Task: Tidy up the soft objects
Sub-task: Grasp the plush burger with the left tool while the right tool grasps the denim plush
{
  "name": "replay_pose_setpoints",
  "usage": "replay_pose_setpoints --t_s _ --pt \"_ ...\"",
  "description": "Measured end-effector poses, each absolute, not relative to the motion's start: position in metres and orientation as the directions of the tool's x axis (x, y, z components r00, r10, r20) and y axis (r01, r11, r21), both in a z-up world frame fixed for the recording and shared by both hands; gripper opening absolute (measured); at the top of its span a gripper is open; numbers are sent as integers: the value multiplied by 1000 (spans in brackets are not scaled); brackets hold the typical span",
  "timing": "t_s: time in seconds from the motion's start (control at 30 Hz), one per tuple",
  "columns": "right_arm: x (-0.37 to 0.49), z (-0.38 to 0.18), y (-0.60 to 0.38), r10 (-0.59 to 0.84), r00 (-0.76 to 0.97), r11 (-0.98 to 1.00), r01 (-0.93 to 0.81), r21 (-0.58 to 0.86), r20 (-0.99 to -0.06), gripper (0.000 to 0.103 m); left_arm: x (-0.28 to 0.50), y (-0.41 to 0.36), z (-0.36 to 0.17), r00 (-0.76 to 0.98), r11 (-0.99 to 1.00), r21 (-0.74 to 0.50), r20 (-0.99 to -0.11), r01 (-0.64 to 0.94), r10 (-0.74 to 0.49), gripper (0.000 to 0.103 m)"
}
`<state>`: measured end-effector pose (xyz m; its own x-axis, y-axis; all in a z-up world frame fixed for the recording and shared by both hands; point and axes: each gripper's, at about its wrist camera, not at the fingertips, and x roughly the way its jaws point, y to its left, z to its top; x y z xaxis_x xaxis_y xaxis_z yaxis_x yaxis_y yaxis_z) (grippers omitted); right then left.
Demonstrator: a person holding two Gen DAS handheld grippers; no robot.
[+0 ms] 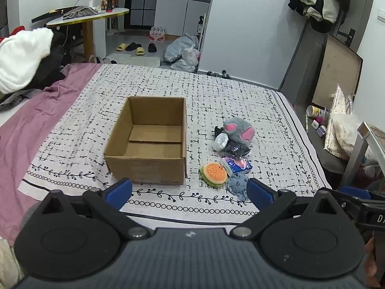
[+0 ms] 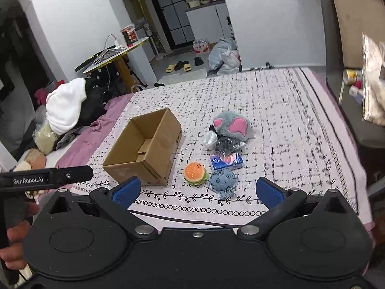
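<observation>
An open, empty cardboard box (image 1: 146, 142) (image 2: 144, 149) stands on the patterned bedspread. To its right lies a cluster of soft things: a plush burger (image 1: 214, 174) (image 2: 195, 174), a blue plush octopus (image 1: 238, 185) (image 2: 222, 180), a blue tissue pack (image 1: 237, 165) (image 2: 226, 160), a black packet (image 1: 234, 148) (image 2: 228, 143), a small white bundle (image 1: 221, 142) (image 2: 209, 137) and a grey plush with pink ears (image 1: 238, 130) (image 2: 232, 125). My left gripper (image 1: 190, 191) is open and empty, near the bed's front edge. My right gripper (image 2: 198, 192) is open and empty, just short of the burger and octopus.
A pile of white and dark clothes (image 1: 21, 60) (image 2: 65, 110) lies on the purple sheet at the left. A board (image 1: 336, 72) leans on the wall right of the bed. A round side table (image 1: 89, 19), slippers and bags stand beyond the bed.
</observation>
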<state>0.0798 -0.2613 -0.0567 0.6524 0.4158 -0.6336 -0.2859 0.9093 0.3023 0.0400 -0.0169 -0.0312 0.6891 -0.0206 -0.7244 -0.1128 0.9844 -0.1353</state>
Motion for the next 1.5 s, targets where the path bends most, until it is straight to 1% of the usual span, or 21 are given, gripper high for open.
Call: replay_pose_setpoints --t_s 0.07,0.53,0.63,0.93,1.03,1.1,1.23,1.37,1.5 --pt "86 -66 -265 424 641 905 -273 326 -639 103 46 -21 -37 685 985 -134 -728 -109 -24 101" --pt "126 -117 -279 434 595 899 -235 370 -677 103 92 -37 -74 655 983 -144 -755 -112 -36 99" --pt "135 -125 -279 437 587 898 -233 374 -682 103 103 -38 -82 658 979 -165 -752 -121 -45 98" --pt "164 -149 -267 428 562 904 -256 343 -708 102 137 -50 -109 630 974 -188 -774 -125 -69 90" --pt "172 -158 -263 429 546 903 -265 337 -720 98 145 -52 -120 618 970 -200 -782 -135 -76 88" --pt "178 -164 -260 429 532 903 -271 333 -730 95 151 -56 -128 602 969 -204 -795 -140 -80 85" --pt "186 -175 -253 424 518 904 -289 314 -743 94 164 -59 -144 573 961 -227 -814 -159 -98 82" --pt "194 -185 -250 426 507 902 -305 306 -750 89 175 -64 -157 561 958 -233 -821 -166 -103 81" --pt "202 -197 -246 433 485 896 -324 304 -759 82 188 -67 -172 536 948 -252 -836 -195 -112 75"
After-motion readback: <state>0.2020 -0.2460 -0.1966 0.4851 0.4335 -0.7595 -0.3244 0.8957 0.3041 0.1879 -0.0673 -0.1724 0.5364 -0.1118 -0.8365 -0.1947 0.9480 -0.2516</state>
